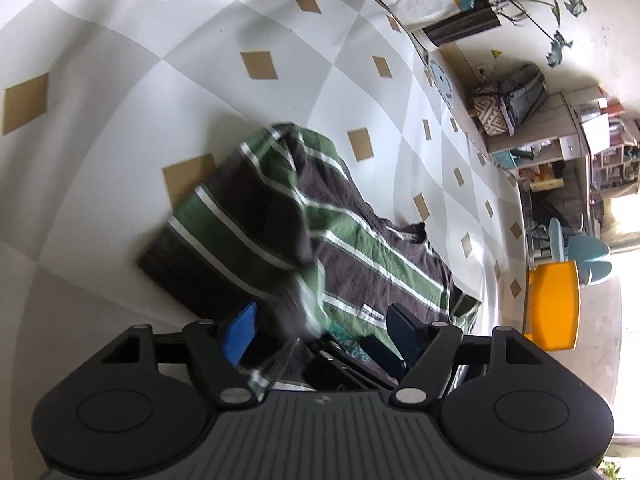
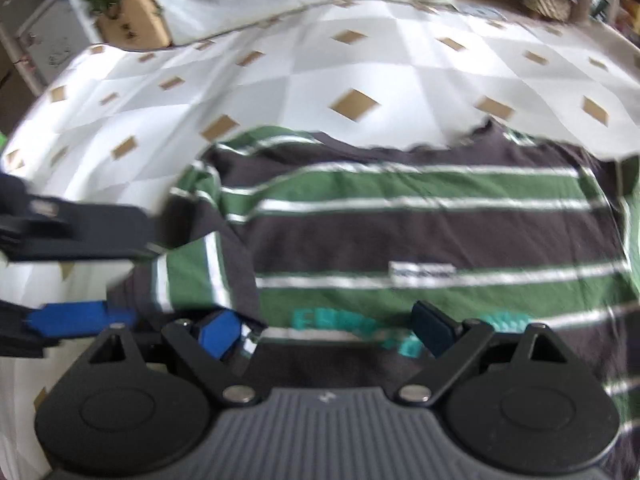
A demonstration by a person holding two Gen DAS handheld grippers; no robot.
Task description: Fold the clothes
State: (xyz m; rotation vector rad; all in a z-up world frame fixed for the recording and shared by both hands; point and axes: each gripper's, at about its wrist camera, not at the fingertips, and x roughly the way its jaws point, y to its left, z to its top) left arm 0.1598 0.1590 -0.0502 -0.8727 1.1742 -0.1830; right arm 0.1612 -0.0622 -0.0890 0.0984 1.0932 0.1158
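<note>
A dark grey shirt with green and white stripes [image 2: 400, 232] lies spread on a white tablecloth with tan diamonds [image 2: 304, 80]. Teal lettering [image 2: 320, 320] and a small white label [image 2: 422, 272] show on its front. One sleeve [image 1: 240, 216] is folded over the body. My right gripper [image 2: 326, 324] hovers open just above the lettering, with nothing held. My left gripper [image 1: 320, 320] stands at the folded sleeve's edge. In the right wrist view the left gripper [image 2: 140, 276] comes in from the left with its jaws apart and loose cloth between them, not pinched.
The tablecloth [image 1: 120, 80] stretches far beyond the shirt. Off the table's right side stand an orange seat [image 1: 554, 304], cluttered shelves [image 1: 560, 140] and a leafy plant [image 1: 560, 4]. A cardboard box with a plant [image 2: 132, 24] sits beyond the far edge.
</note>
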